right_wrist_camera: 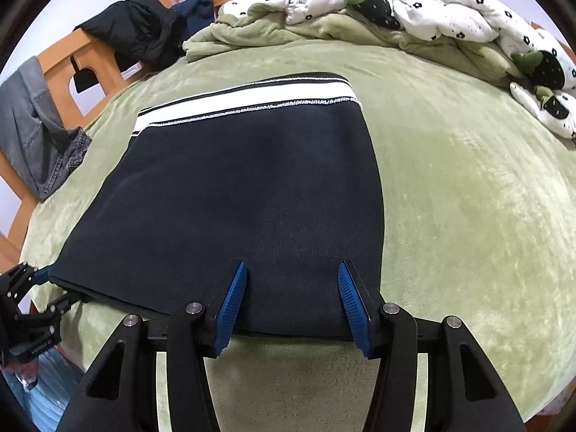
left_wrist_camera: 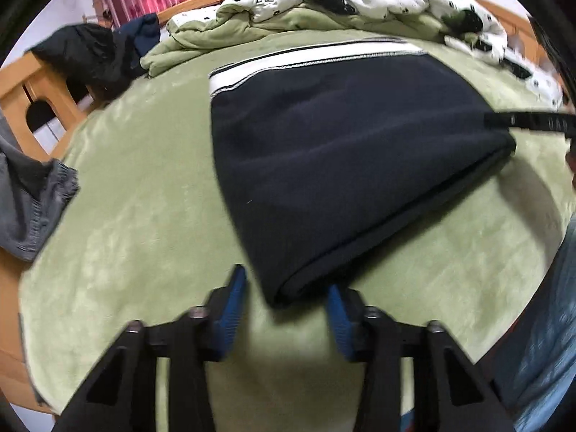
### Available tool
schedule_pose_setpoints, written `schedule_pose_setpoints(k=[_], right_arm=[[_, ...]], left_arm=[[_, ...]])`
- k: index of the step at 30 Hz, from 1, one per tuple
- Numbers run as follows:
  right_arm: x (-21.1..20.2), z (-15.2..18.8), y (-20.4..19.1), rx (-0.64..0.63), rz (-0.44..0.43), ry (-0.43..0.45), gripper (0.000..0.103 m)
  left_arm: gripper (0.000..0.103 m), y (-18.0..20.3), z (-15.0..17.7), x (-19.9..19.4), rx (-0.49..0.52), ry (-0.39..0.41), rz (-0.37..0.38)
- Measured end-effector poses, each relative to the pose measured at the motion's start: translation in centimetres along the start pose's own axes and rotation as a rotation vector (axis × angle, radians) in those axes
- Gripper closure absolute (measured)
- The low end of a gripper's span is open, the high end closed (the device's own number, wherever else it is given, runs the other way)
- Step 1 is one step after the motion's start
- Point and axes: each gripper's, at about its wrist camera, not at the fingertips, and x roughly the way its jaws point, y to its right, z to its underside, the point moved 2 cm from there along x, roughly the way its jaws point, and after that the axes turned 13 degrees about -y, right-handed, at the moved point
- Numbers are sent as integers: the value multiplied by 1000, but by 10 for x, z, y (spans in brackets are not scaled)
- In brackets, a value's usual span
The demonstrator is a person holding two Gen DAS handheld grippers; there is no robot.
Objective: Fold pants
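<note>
we see the dark pants (right_wrist_camera: pixel 230 194) already folded into a compact rectangle near the bed's (right_wrist_camera: pixel 468 187) front edge, our left claw (left_wrist_camera: pixel 286 293) and right claw (right_wrist_camera: pixel 291 288) both open and gripping nothing, so little remains beyond perhaps tidying.

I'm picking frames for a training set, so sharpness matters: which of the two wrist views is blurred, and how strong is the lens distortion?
Left wrist view: motion-smeared, the folded navy pants with white waistband and the green plush blanket look soft. Right wrist view: crisp, the pants' knit is readable. Both: heavy fisheye bending and dark corners; even indoor light, no glare.
</note>
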Motion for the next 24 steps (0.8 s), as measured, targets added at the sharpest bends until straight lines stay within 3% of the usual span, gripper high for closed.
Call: schedule_pose_setpoints(k=[2, 5, 7, 9, 11, 15, 16, 17, 21, 23, 24], right_arm=[[1, -1, 1, -1, 3, -3, 51], [1, -1, 3, 7, -1, -2, 51], [2, -2, 4, 11, -13, -3, 51], [5, -1, 3, 4, -7, -13, 51], [7, -1, 1, -16, 14, -19, 51], [3, 0, 1, -36, 19, -7, 51], [1, 0, 3, -37, 13, 0, 51], [-1, -1, 4, -36, 8, 13, 51], [-5, -10, 3, -63, 50, 90, 51], [-2, -18, 3, -69, 89, 101, 51], [1, -21, 4, -60, 88, 98, 51]], left_arm=[[89, -6, -6, -3, -63, 49, 54], [92, -35, 1, -14, -217, 136, 209], [92, -43, 5, -3, -268, 97, 216], [92, -34, 13, 18, -253, 25, 164], [91, -26, 17, 16, -237, 40, 124], [89, -31, 23, 2, -254, 13, 192], [86, -32, 26, -1, -256, 11, 206], [75, -34, 30, -8, -259, 13, 210], [72, -38, 33, -37, -267, 107, 286], [53, -39, 29, -49, -279, 145, 313], [52, -39, 22, -53, -293, 164, 298]])
